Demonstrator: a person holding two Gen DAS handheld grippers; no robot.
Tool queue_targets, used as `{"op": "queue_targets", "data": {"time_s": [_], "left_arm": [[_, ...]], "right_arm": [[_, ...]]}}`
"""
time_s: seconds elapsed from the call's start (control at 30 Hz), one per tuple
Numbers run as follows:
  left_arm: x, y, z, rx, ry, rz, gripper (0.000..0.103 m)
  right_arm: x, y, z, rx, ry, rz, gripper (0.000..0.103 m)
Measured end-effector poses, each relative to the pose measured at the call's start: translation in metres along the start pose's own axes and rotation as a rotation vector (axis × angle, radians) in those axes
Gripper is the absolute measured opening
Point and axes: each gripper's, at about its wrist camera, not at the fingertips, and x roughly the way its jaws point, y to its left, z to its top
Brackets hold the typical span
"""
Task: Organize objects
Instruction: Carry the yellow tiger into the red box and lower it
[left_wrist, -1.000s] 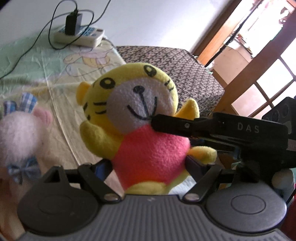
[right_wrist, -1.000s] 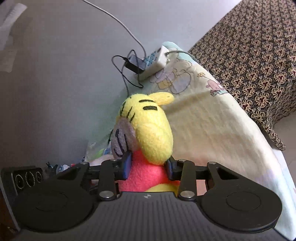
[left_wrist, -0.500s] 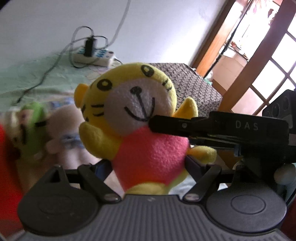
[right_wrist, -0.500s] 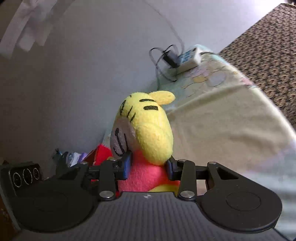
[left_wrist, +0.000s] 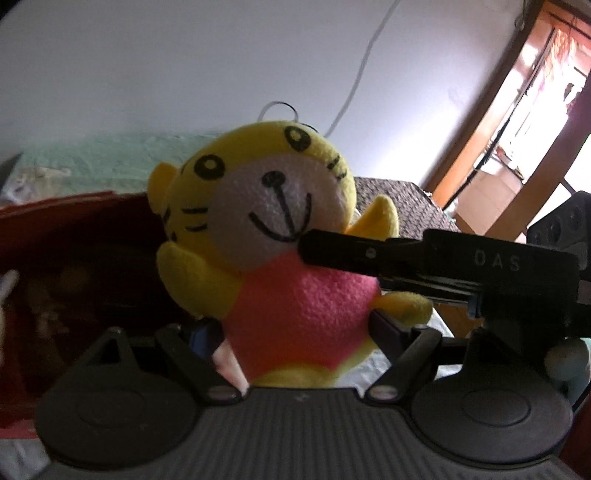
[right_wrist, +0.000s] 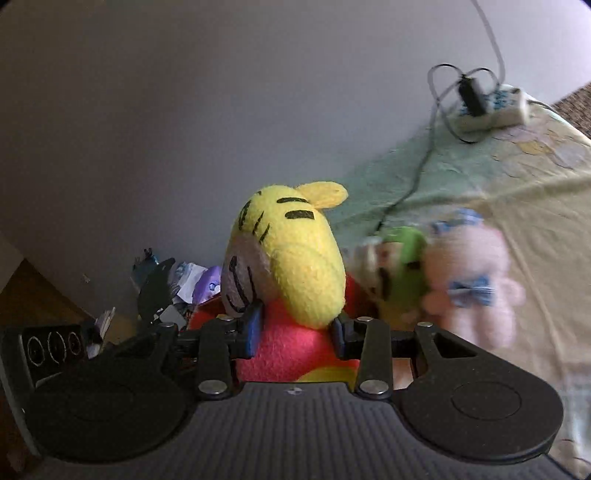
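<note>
A yellow tiger toy (left_wrist: 280, 236) in a pink shirt stood upright between two pairs of tongs, head up, its long axis running top to bottom. The left gripper (left_wrist: 295, 332) clasped the pink belly from both sides, its face turned toward that camera. The right gripper (right_wrist: 295, 328) pinched the toy at the neck, front and back, and showed it in profile, face toward the left. Only the left wrist view caught the right gripper's black finger (left_wrist: 354, 254) crossing under the chin, a dark red box (left_wrist: 74, 251) behind the toy and a bright doorway (left_wrist: 535, 122). Only the right wrist view showed a blurred green toy (right_wrist: 402, 273) and pink toy (right_wrist: 476, 280) on the bedsheet (right_wrist: 535, 206), a power strip (right_wrist: 491, 107) at its far edge, and clutter (right_wrist: 173, 288) by the wall.
</note>
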Motion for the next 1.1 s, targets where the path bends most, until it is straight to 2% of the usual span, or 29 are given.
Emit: {"op": "queue_targets", "data": {"time_s": [0.17, 0.4, 0.6, 0.93, 1.1], "left_arm": [[-0.016, 0.033, 0.005, -0.012, -0.019, 0.025, 0.087], [-0.021, 0.077, 0.011, -0.037, -0.024, 0.074, 0.091], [-0.021, 0.106, 0.009, -0.044, -0.013, 0.072, 0.092], [-0.013, 0.128, 0.013, -0.009, -0.024, 0.083, 0.093], [-0.018, 0.129, 0.017, 0.017, -0.050, 0.130, 0.092]], "right_arm": [[0.028, 0.027, -0.007, -0.017, -0.010, -0.016, 0.040], [0.069, 0.055, -0.021, -0.106, -0.041, -0.155, 0.037], [0.089, 0.068, -0.029, -0.169, -0.060, -0.216, 0.034], [0.112, 0.071, -0.033, -0.201, -0.177, -0.262, 0.024], [0.112, 0.074, -0.036, -0.199, -0.230, -0.263, 0.023]]}}
